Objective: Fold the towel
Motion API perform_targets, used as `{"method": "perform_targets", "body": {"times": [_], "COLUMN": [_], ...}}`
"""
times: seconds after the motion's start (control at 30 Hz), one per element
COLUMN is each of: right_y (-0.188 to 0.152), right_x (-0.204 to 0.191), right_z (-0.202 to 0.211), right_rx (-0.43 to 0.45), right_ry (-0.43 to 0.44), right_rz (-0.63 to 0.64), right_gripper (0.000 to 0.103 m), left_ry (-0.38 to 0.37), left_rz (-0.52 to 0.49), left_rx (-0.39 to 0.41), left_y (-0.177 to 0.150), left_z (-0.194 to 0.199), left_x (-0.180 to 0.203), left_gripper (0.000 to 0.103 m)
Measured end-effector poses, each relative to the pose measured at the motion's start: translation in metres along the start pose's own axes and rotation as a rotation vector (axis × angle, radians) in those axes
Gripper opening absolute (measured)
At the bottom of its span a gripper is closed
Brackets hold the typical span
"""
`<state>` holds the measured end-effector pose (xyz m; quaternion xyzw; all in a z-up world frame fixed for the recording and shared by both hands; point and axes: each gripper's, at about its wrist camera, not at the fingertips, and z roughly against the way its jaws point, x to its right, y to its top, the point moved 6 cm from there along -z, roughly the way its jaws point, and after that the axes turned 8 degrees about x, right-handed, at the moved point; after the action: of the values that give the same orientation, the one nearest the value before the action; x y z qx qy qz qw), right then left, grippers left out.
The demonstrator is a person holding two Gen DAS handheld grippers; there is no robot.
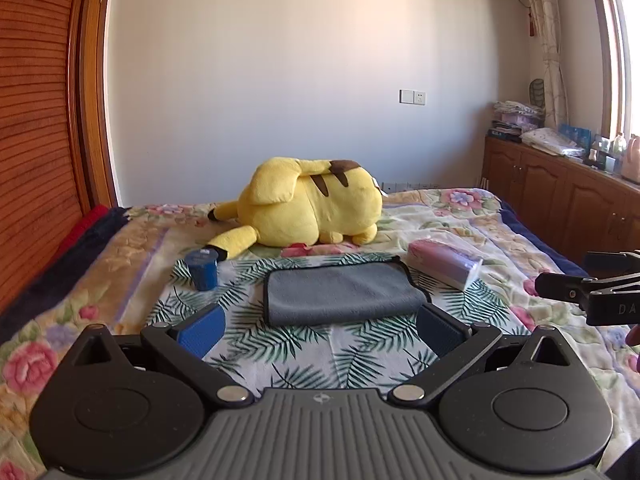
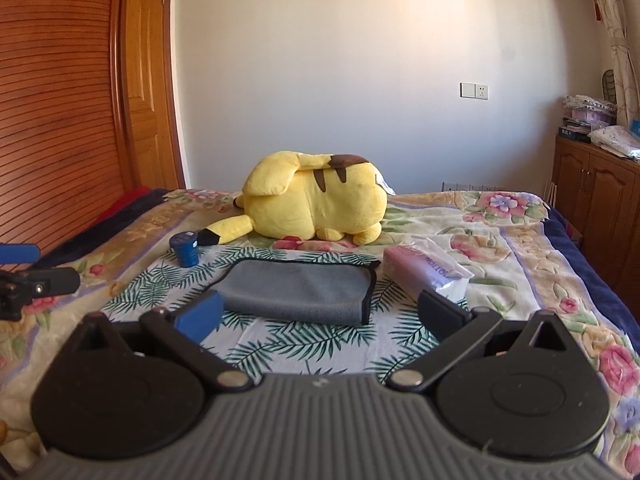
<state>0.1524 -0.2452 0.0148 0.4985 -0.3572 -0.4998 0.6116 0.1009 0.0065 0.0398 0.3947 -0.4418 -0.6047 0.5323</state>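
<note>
On the floral bed, a folded grey towel lies flat on a leaf-print cloth, just beyond the left tool and right tool, both spread wide, holding nothing.

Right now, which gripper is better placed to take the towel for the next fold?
Left gripper, slightly: the grey towel sits centered between its open fingers. From the right gripper, the towel lies left of center.

Bare leaf-print cloth before towel; cup left, tissue pack right, plush behind.
</note>
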Motion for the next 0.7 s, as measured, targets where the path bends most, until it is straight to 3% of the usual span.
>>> {"method": "perform_targets", "body": {"times": [0.7], "right_y": [-0.047], "right_x": [-0.011], "right_z": [0.026], "right_rx": [-0.027], "right_ry": [-0.021], "right_rz": [-0.008], "right_gripper": [0.103], "left_ry": [-0.035], "left_rz": [-0.066], "left_rx": [-0.073], "left_y": [-0.065], "left_z": [0.017], "left_x": [0.021], "left_gripper": [0.087]}}
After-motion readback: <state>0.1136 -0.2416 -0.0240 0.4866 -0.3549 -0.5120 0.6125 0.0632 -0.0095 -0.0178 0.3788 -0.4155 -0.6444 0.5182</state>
